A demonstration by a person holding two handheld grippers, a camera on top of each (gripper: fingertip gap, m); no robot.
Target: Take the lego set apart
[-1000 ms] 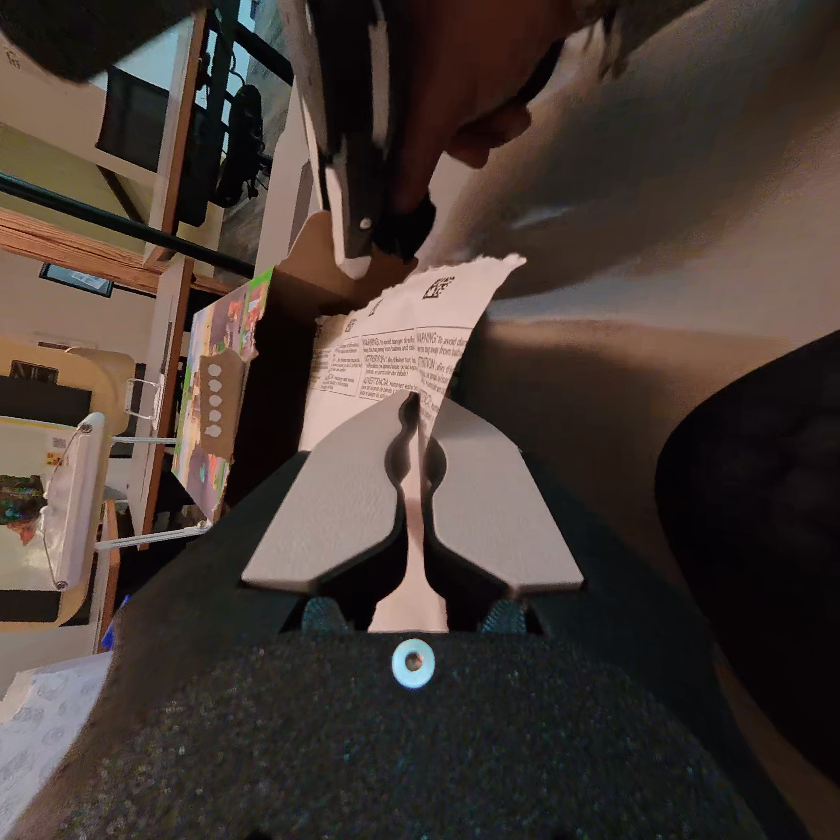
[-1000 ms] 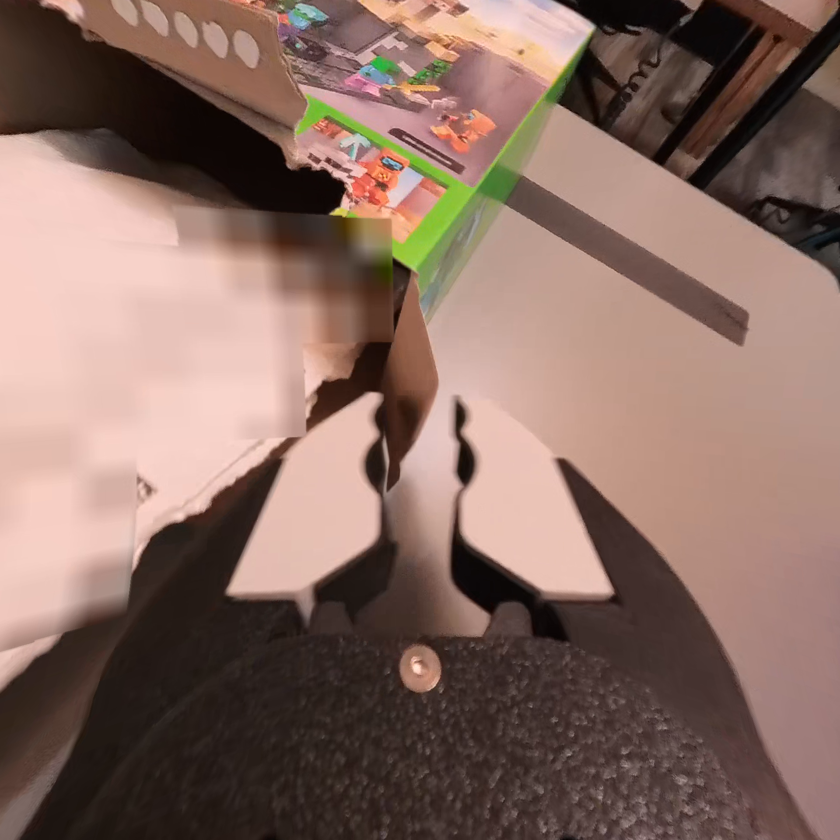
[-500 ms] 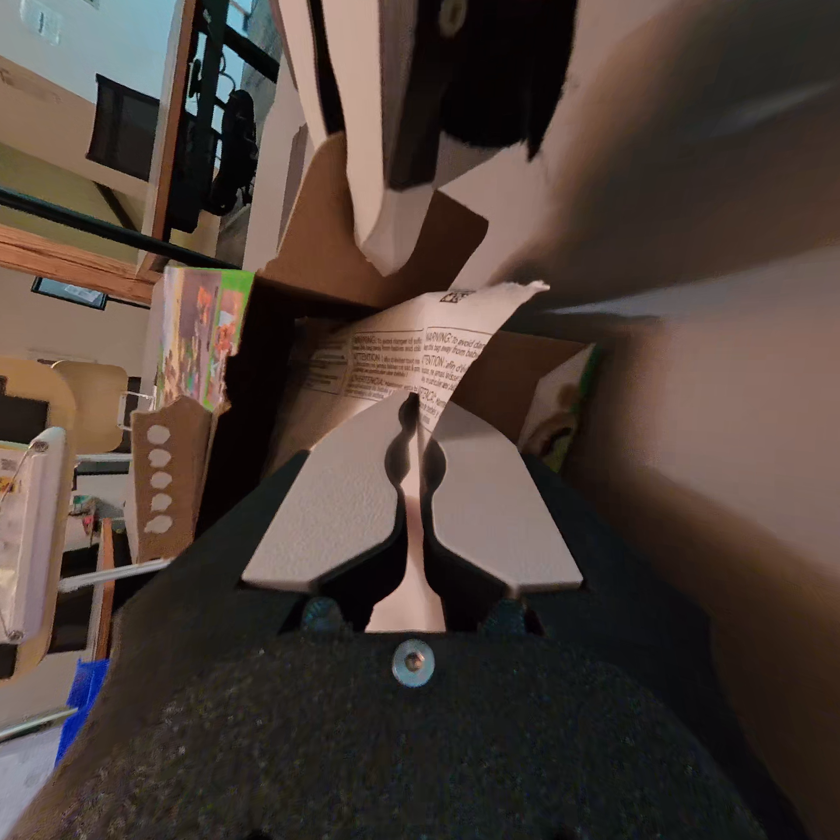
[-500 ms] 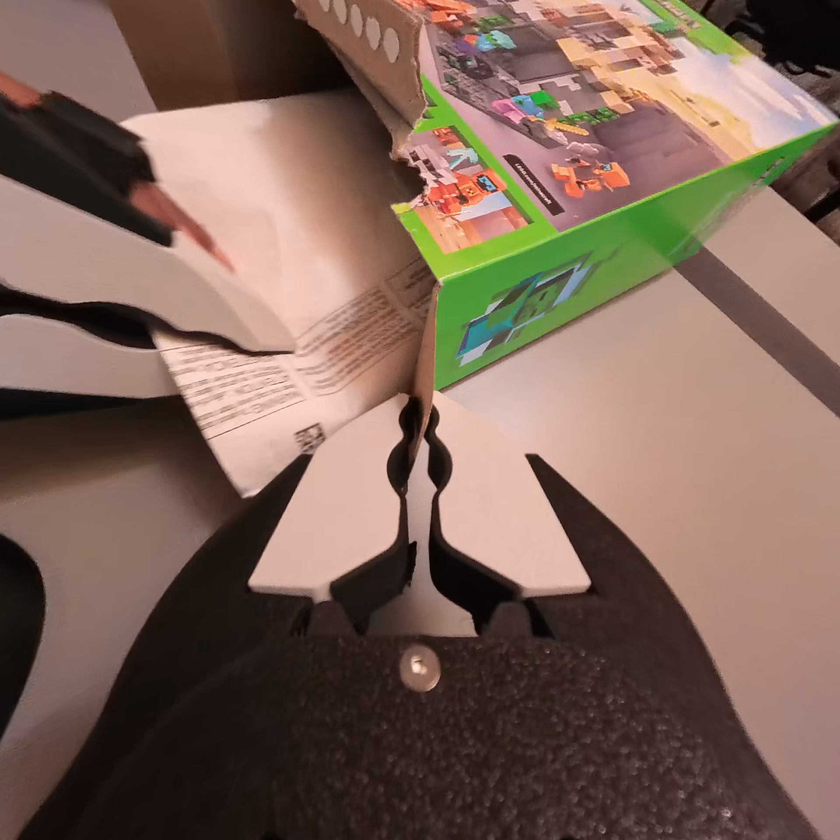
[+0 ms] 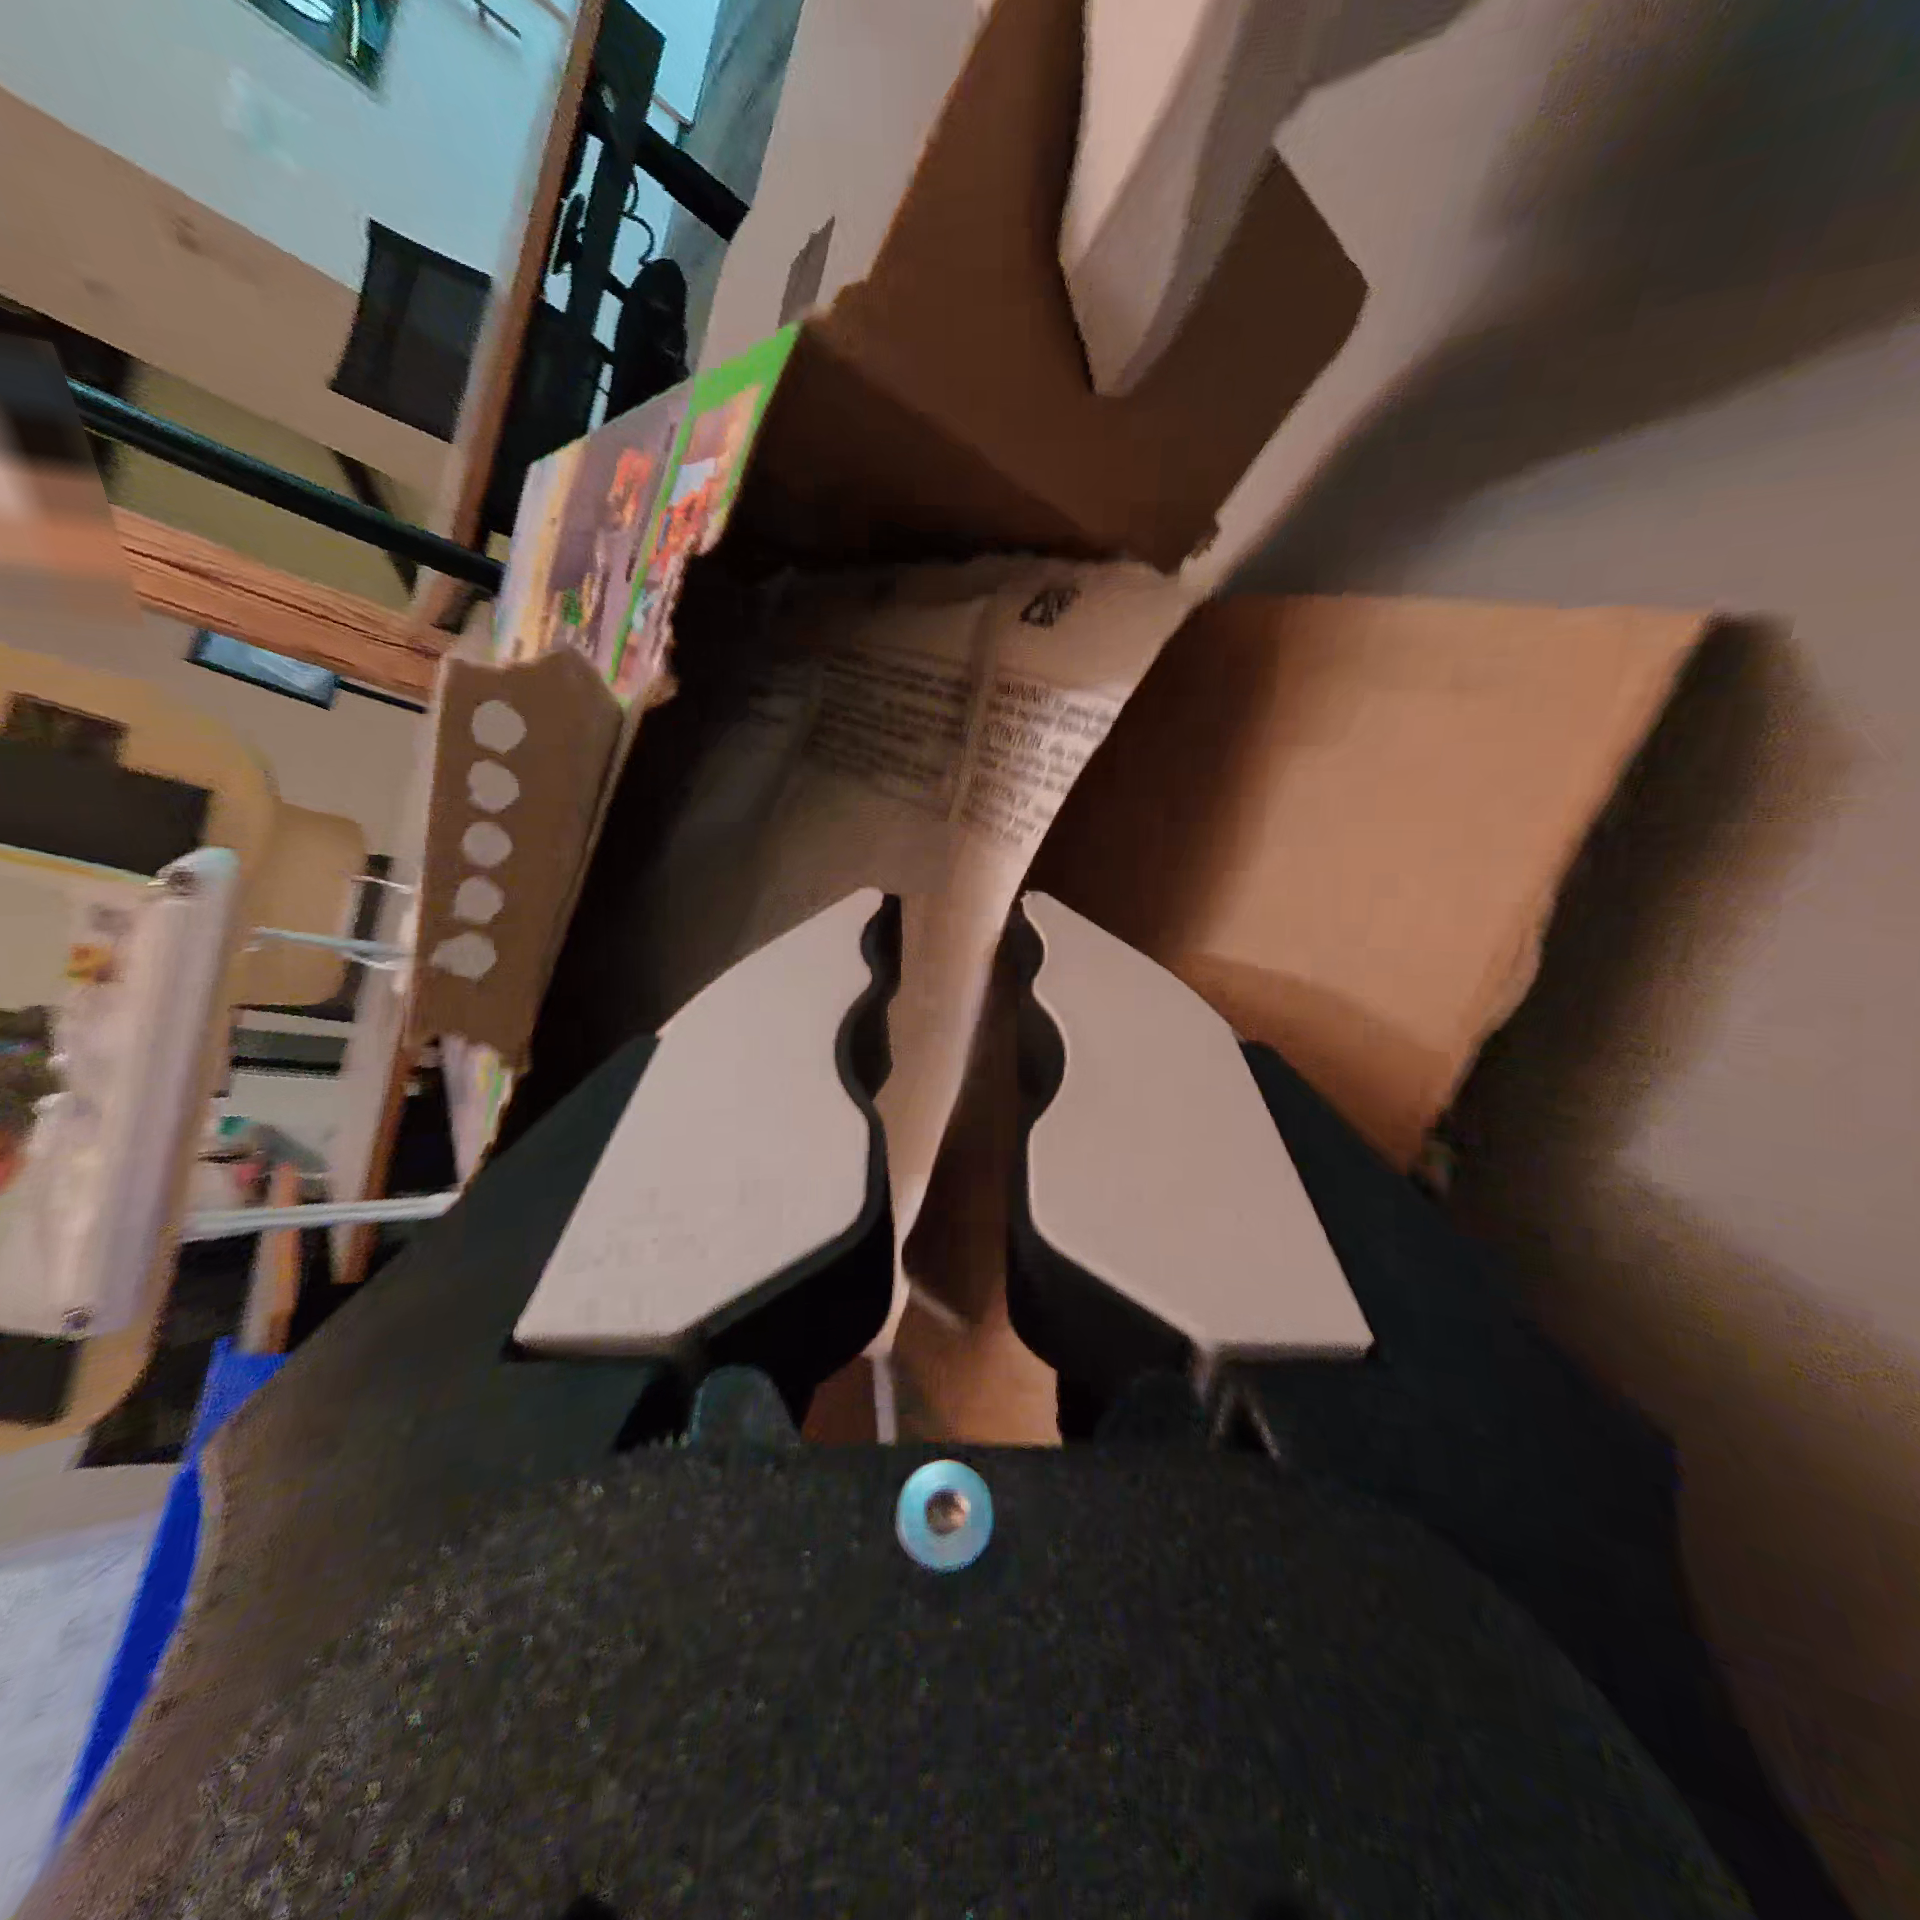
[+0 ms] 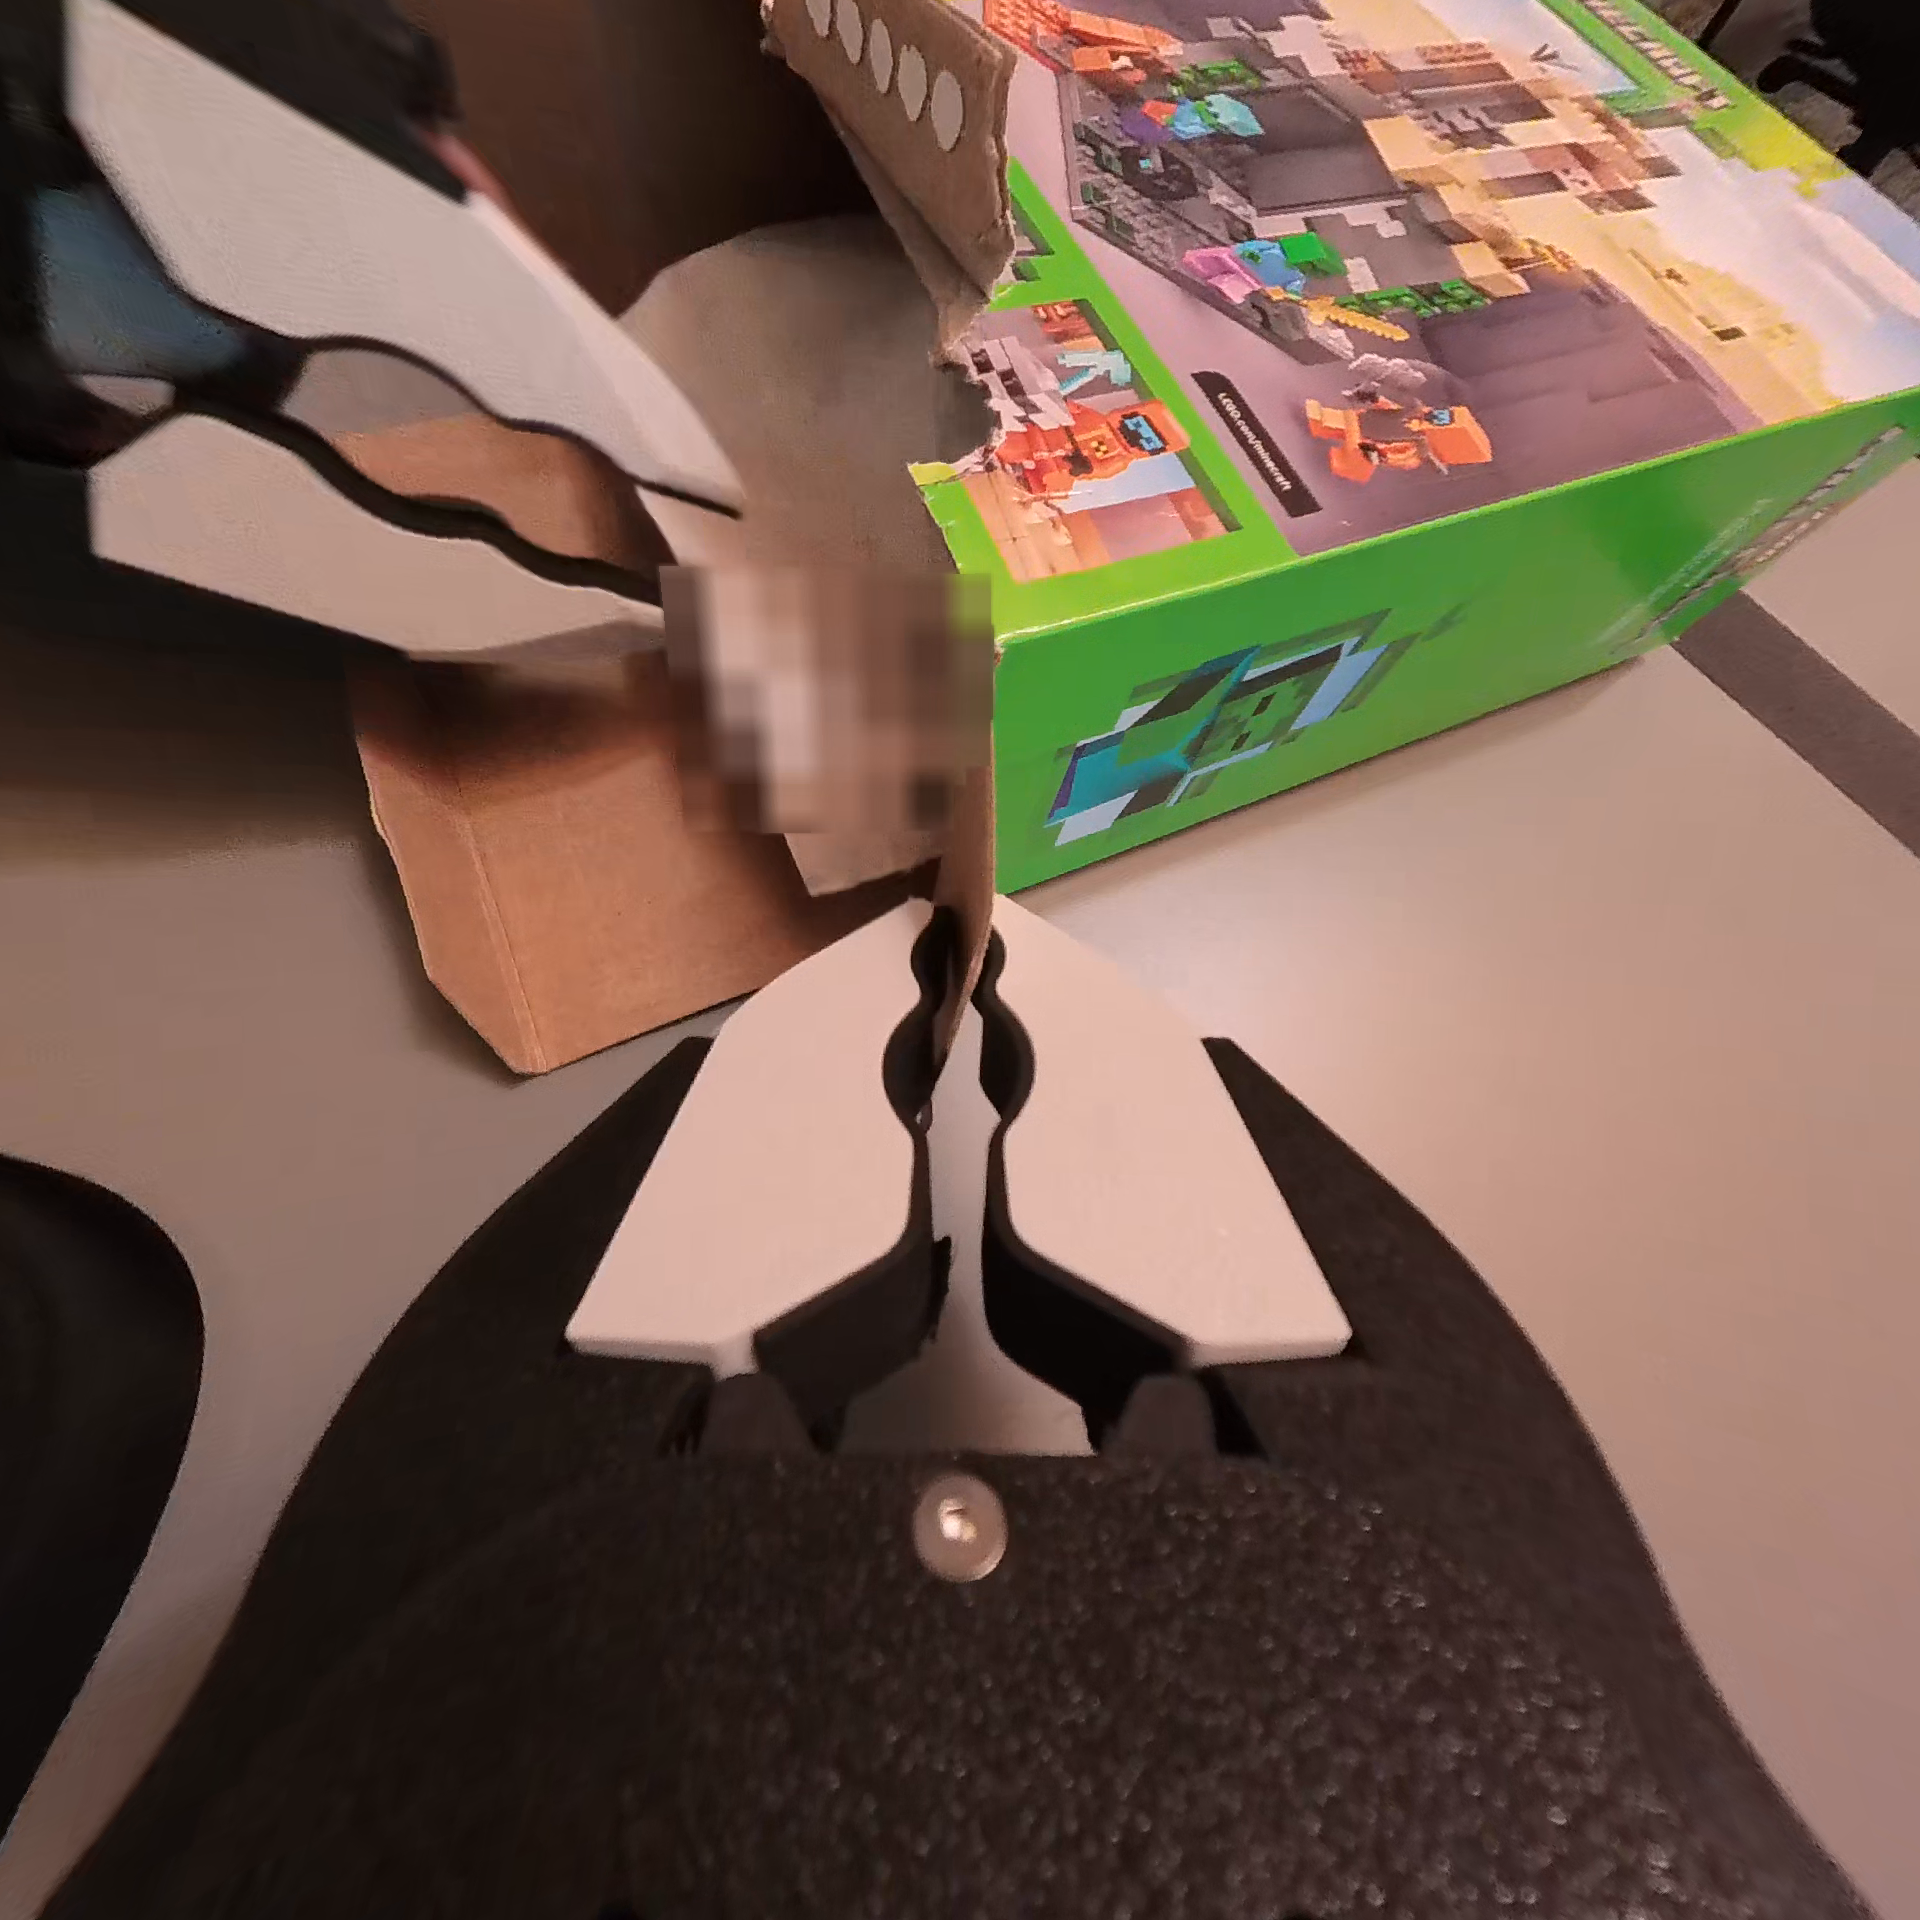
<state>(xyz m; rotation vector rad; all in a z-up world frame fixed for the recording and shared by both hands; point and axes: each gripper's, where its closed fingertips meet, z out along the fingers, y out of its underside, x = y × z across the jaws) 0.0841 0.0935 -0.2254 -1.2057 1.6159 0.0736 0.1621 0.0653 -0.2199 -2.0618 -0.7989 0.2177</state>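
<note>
Pale grey worktop (image 6: 1455,1039) carries a green lego box (image 6: 1403,665) lying on its side, its end torn open with brown cardboard flaps splayed out. From that open end a white paper bag (image 5: 935,727) printed with small text sticks out. The left hand-held gripper (image 5: 951,914) has its jaws parted around the bag's lower edge; whether they touch the paper I cannot tell. The right hand-held gripper (image 6: 961,935) is closed tight on the thin edge of one brown flap (image 6: 971,883) at the box's near corner. Another flap (image 6: 582,831) lies flat on the worktop just left of it, and a perforated torn flap (image 6: 914,135) stands up over the box top. Beyond, blurred, stand wooden shelving (image 5: 499,343) and black rails (image 5: 281,488).
</note>
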